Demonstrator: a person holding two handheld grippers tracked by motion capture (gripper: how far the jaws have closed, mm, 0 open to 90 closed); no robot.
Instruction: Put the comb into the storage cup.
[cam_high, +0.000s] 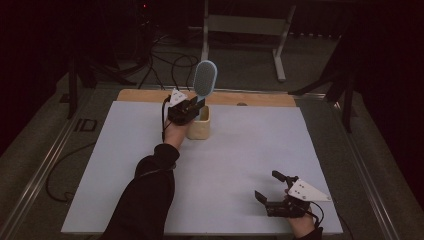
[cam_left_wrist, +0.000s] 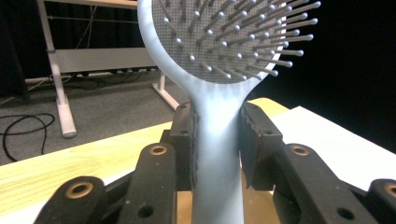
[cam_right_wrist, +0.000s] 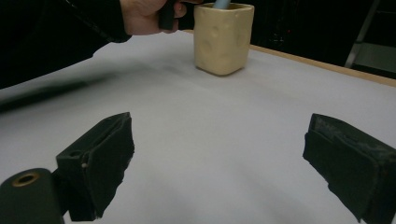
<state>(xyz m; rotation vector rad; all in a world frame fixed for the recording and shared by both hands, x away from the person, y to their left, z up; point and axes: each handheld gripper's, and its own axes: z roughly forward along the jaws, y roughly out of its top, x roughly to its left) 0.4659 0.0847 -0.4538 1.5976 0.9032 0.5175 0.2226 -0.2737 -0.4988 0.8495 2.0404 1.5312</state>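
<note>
Left gripper (cam_left_wrist: 217, 144) clamps the hairbrush (cam_high: 204, 80) by its stiff, light plastic neck, handle down in the cup (cam_high: 199, 125) at the table's 12 o'clock; right gripper (cam_high: 274, 189) rests open at 5

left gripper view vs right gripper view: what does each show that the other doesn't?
Left gripper view alone: the hairbrush head with its bristles, the handle clamped between the left gripper jaws, and a metal frame on the floor behind.

Right gripper view alone: the cream cup from outside, the hand beside it, and the right gripper with jaws wide apart over bare sheet.

Both: the blue handle, the white sheet and the wooden table edge.
</note>
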